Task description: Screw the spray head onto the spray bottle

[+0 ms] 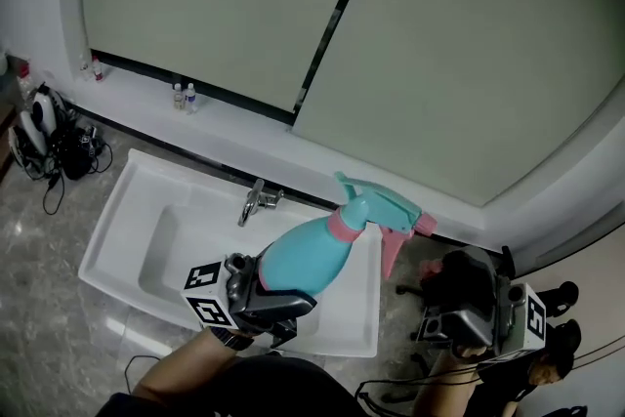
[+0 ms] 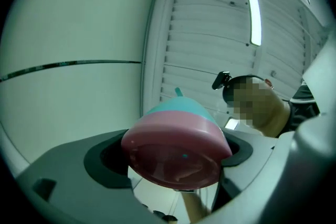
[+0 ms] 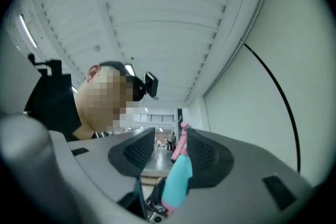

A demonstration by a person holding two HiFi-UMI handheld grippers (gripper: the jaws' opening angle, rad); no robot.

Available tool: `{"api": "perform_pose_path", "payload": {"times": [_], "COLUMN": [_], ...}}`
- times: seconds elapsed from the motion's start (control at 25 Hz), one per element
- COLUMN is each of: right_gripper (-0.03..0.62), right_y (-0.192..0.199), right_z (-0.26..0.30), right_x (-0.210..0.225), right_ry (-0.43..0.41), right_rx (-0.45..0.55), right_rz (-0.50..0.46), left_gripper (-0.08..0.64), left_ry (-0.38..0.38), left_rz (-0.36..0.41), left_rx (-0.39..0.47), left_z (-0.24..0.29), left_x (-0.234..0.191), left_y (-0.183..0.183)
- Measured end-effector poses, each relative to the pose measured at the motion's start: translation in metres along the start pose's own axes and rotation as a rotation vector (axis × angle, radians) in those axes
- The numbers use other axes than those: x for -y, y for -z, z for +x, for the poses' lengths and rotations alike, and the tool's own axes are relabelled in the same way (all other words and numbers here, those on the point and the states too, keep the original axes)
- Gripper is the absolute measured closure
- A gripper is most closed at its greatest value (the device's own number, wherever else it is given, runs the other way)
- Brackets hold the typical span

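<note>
The left gripper (image 1: 262,298) is clamped on the base of the spray bottle (image 1: 305,254). Its own view shows the bottle's pink bottom filling the gap between the two pads, with the teal body rising beyond it. Gripping that low leaves the neck and the whole top end free to be worked on. The bottle is held in the air over the white sink (image 1: 122,215), tilted up and to the right, so the neck points toward the side where the other tool waits. The spray head (image 1: 383,203) already sits on the neck, its pink collar (image 1: 346,226) against the teal shoulder and its pink trigger hanging below. Whether the thread is fully run down cannot be told from here. The right gripper (image 1: 457,293) hangs low at the right, well apart from the bottle. Its jaws are spread with nothing pressed between them, and its own view only catches the distant bottle through the gap. It looks placed to come in on the collar for a turn — or it may be backing the hold with nothing left to do.
</note>
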State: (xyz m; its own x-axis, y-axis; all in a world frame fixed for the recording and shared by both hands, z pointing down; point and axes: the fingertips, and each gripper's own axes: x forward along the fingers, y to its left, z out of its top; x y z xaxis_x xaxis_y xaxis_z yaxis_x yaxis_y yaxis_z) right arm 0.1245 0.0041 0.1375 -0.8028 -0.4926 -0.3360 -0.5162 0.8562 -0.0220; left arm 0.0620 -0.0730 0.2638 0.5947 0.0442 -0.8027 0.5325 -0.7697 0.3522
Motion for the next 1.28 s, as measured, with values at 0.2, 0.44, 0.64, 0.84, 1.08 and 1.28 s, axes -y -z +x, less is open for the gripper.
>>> {"api": "perform_pose_path", "payload": {"times": [0.2,0.44,0.64,0.84,1.08,1.28], "right_gripper": [0.407,0.407,0.407,0.407,0.407,0.436], "right_y": [0.004,0.026,0.041,0.043,0.044,0.043], "right_z": [-0.012,0.047,0.039,0.042,0.059,0.061], "right_x": [0.044,0.025,0.039,0.022,-0.003,0.000], "right_ry": [-0.253,-0.374,-0.153,-0.391,-0.507,-0.480], "right_rx": [0.133,-0.005,-0.128,-0.142,-0.223,-0.223], "right_rz": [0.163,0.173,-0.002,0.026,-0.044,-0.027], "left_gripper": [0.089,0.089,0.089,0.089,0.089,0.089], "left_ry": [0.170,0.234,0.212,0.260,0.286,0.284], "left_rz": [-0.118,-0.265,-0.338,-0.448,-0.541,-0.552], "left_rx": [-0.045,-0.034,0.030,0.037,0.002,0.001], "left_z": [0.002,0.013,0.011,0.007,0.021,0.019], "left_x": [0.025,0.038,0.023,0.029,0.035,0.035], "left_y": [0.018,0.026,0.017,0.024,0.043,0.046]}}
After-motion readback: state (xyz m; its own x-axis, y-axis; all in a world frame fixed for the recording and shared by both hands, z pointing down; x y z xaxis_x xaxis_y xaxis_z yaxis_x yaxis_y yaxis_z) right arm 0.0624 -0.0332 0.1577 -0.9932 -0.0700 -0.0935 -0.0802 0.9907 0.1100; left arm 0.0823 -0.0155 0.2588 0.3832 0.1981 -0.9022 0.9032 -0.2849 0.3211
